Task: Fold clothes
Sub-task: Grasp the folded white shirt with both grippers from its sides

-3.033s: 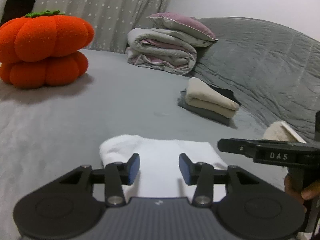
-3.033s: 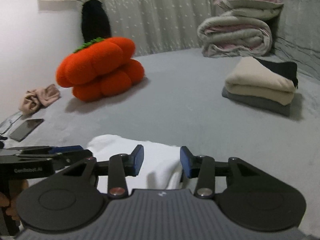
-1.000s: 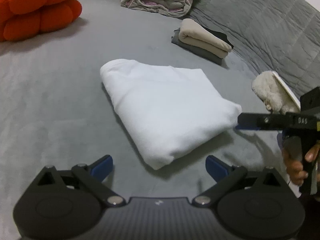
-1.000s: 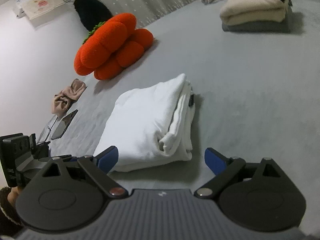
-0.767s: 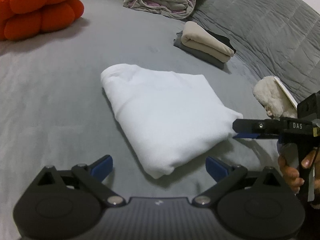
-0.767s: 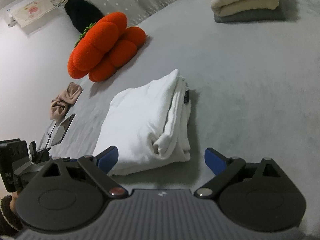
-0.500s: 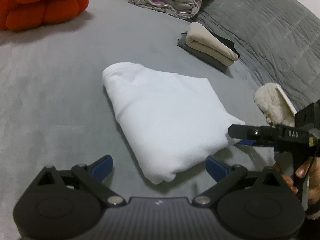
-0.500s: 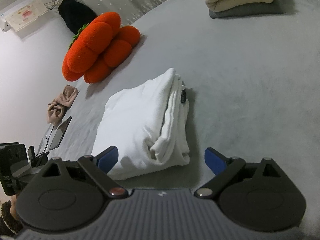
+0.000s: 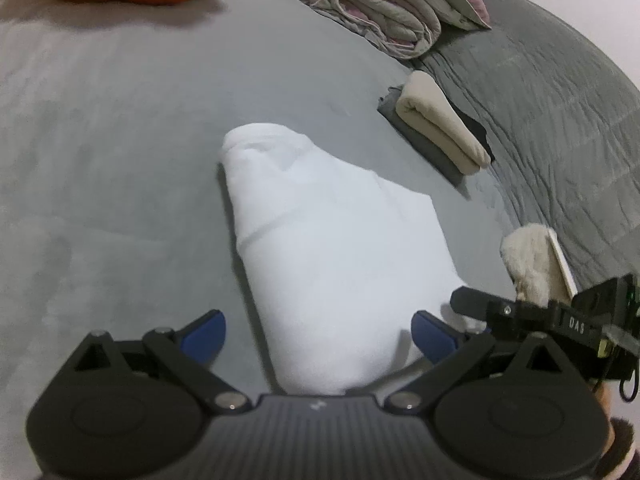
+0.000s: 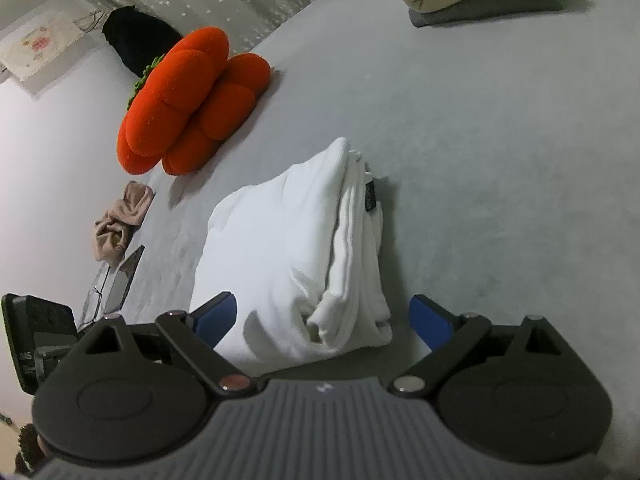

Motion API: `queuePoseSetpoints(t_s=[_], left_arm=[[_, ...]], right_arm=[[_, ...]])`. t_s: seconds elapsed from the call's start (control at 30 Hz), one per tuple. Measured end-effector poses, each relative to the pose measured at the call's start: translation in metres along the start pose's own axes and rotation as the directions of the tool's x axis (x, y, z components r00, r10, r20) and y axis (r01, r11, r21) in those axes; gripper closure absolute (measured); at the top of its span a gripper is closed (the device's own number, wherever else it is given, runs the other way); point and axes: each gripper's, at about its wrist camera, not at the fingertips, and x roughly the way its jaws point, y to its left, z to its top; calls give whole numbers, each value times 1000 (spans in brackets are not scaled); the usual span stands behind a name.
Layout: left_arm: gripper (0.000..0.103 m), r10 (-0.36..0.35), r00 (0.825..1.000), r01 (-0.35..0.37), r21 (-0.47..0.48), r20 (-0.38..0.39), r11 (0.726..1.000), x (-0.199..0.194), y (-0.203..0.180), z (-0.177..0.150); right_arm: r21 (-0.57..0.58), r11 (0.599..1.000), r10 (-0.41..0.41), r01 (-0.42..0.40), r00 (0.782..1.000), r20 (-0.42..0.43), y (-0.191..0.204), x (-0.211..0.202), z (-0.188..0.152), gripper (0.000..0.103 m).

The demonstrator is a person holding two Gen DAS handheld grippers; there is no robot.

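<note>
I am holding both sets of jaws spread wide and empty — the left gripper (image 9: 318,330) and right gripper (image 10: 322,316) each straddling the near end of the folded white garment (image 9: 332,240) on the bed (image 9: 120,160). The folding looks finished; I judge the next move is a clamp and carry toward the folded stack (image 9: 436,128). Its long axis is running straight ahead of the left jaws — open, layered edges lying to the right of them.

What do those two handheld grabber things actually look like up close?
Each is matte black plastic: a ribbed centre plate, two round discs at the sides, and jointed links with silver pins ending in blue finger pads. The right gripper, seen from the left gripper, carries white lettering reading DAS and a thin black cable.
</note>
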Motion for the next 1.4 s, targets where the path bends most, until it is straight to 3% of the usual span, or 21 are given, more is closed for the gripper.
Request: queuePoseSetpoints(t_s=[0.57, 0.97, 1.4], left_arm=[[5, -55, 998, 56, -110, 13, 992, 11, 11, 8], [5, -70, 997, 72, -132, 19, 989, 13, 15, 8], [22, -81, 995, 88, -146, 50, 985, 15, 19, 7]], right_arm=[[70, 997, 19, -20, 1000, 9, -6, 5, 5, 8], [69, 997, 25, -26, 1000, 6, -7, 6, 6, 8], [86, 996, 20, -21, 1000, 14, -10, 5, 6, 15]])
